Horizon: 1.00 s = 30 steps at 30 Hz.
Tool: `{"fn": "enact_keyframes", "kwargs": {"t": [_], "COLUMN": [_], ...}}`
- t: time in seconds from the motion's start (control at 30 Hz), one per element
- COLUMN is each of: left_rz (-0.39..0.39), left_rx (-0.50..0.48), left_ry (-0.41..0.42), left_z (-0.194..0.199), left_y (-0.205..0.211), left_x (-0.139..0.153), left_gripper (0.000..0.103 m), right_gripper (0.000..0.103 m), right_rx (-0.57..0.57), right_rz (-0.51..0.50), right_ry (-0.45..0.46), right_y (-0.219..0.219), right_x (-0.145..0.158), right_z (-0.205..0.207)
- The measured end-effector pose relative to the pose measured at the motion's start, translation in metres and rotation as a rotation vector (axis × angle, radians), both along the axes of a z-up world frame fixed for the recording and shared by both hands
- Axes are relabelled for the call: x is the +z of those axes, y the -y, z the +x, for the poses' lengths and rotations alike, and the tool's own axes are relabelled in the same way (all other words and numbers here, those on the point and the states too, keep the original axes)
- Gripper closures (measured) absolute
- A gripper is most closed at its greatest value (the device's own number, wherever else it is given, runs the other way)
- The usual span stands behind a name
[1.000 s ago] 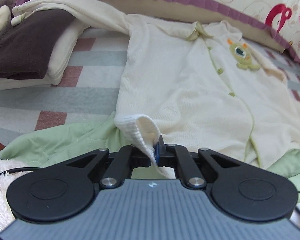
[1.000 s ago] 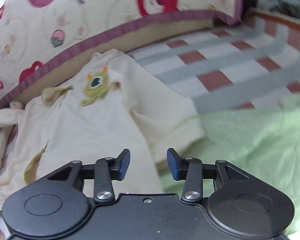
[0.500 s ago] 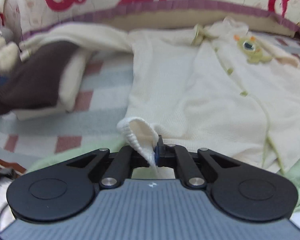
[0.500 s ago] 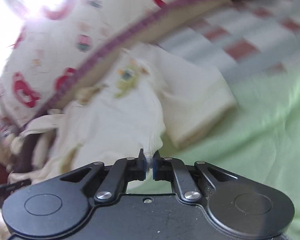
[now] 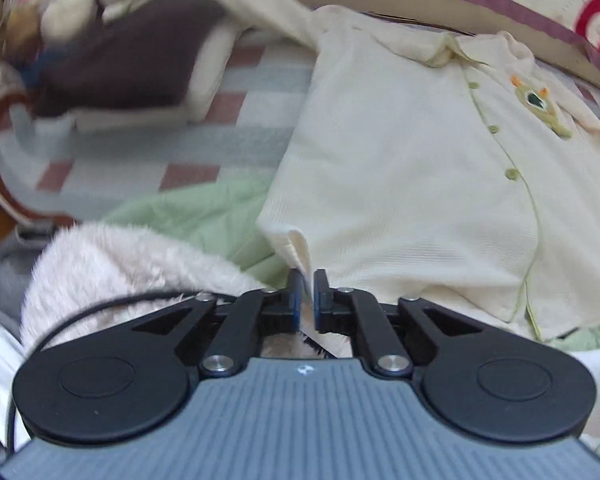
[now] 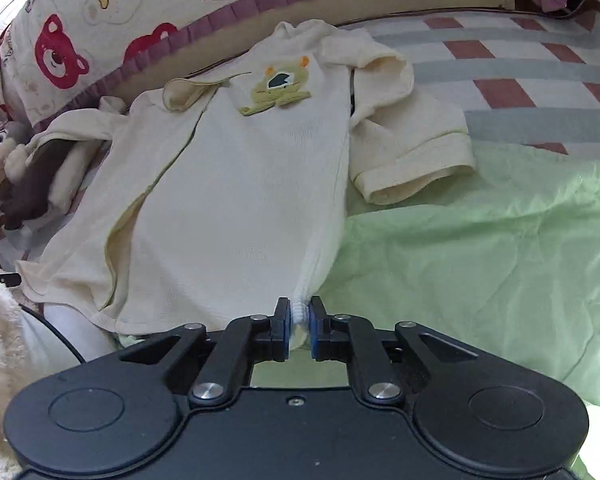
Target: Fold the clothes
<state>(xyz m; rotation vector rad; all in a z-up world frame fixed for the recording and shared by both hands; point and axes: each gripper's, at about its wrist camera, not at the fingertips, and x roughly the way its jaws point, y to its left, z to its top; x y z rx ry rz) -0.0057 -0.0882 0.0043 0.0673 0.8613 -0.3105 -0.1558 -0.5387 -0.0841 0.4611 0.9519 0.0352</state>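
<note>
The cream shirt (image 6: 236, 184) lies face up on the bed (image 6: 520, 64), collar toward 12 o'clock, its length running straight away from both tools. Left tool (image 5: 305, 292) and right tool (image 6: 299, 322) each pinch a hem corner at 6 o'clock.

a bed with a checked sheet (image 6: 512, 64) in grey, white and dusty red. a pale green quilt (image 6: 480, 264) covers its near part. along the far side runs a cream bumper (image 6: 100, 12) printed with red bears, edged in purple. daylight glares at the upper left.
</note>
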Motion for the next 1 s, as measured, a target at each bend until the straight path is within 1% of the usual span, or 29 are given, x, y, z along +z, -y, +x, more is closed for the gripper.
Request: {"fn": "enact_keyframes", "kwargs": {"t": [0.03,0.07,0.13,0.17,0.2,0.4,0.43,0.47,0.53,0.57,0.6,0.7,0.73,0.77,0.8,0.83,0.87,0.93,1.0], "left_rz": [-0.007,-0.014,-0.029,-0.036,-0.032,0.004,0.011,0.019,-0.012,-0.044,-0.069,-0.064,-0.058,-0.052,-0.045,-0.039,-0.032,-0.019,-0.006], "left_rx": [-0.003,-0.006,-0.012,-0.015,-0.051,-0.303,-0.327,-0.347,-0.347,-0.341,-0.332,-0.332,-0.332,-0.332,-0.326,-0.318,-0.31,-0.303,-0.296], "left_ry": [-0.002,-0.005,-0.01,-0.012,-0.006,0.041,0.051,0.062,0.071,0.069,0.06,0.043,0.04,0.036,0.026,0.015,0.003,0.007,0.014], "left_z": [0.0,0.001,0.002,0.002,0.01,0.063,0.071,0.079,0.094,0.103,0.112,0.134,0.139,0.144,0.148,0.151,0.154,0.156,0.158], "left_y": [0.0,-0.001,-0.002,-0.002,0.016,0.142,0.161,0.18,0.207,0.216,0.223,0.247,0.254,0.261,0.265,0.269,0.274,0.277,0.28], "left_x": [0.001,0.002,0.004,0.005,0.001,-0.035,-0.04,-0.046,-0.051,-0.052,-0.055,-0.071,-0.078,-0.085,-0.092,-0.097,-0.103,-0.107,-0.11], "left_gripper": [0.077,0.069,0.063,0.061,0.061,0.061,0.061,0.061,0.061,0.061,0.061,0.061,0.061,0.061,0.061,0.061,0.061,0.061,0.061], "right_gripper": [0.085,0.073,0.062,0.062,0.062,0.062,0.059,0.053,0.046,0.046,0.046,0.046,0.046,0.057,0.073,0.097,0.098,0.099,0.099], "right_rx": [-0.019,-0.043,-0.091,-0.115,-0.138,-0.281,-0.303,-0.322,-0.361,-0.375,-0.384,-0.406,-0.397,-0.37,-0.344,-0.31,-0.268,-0.19,-0.182], "right_rz": [0.009,-0.013,-0.056,-0.078,-0.1,-0.231,-0.263,-0.307,-0.353,-0.348,-0.32,-0.254,-0.248,-0.253,-0.258,-0.278,-0.318,-0.407,-0.493], "right_ry": [0.023,0.039,0.07,0.086,0.102,0.196,0.2,0.191,0.149,0.121,0.092,0.008,0.0,0.012,0.024,0.042,0.068,0.118,0.156], "right_y": [0.007,0.014,0.028,0.035,0.042,0.085,0.089,0.091,0.097,0.1,0.105,0.116,0.116,0.114,0.112,0.108,0.102,0.092,0.096], "right_x": [0.002,0.002,0.002,0.002,0.002,0.002,0.0,-0.005,-0.016,-0.023,-0.031,-0.053,-0.058,-0.059,-0.061,-0.06,-0.055,-0.045,-0.024], "right_z": [0.003,0.012,0.031,0.04,0.05,0.105,0.115,0.126,0.14,0.144,0.146,0.151,0.151,0.15,0.15,0.15,0.151,0.155,0.162]}}
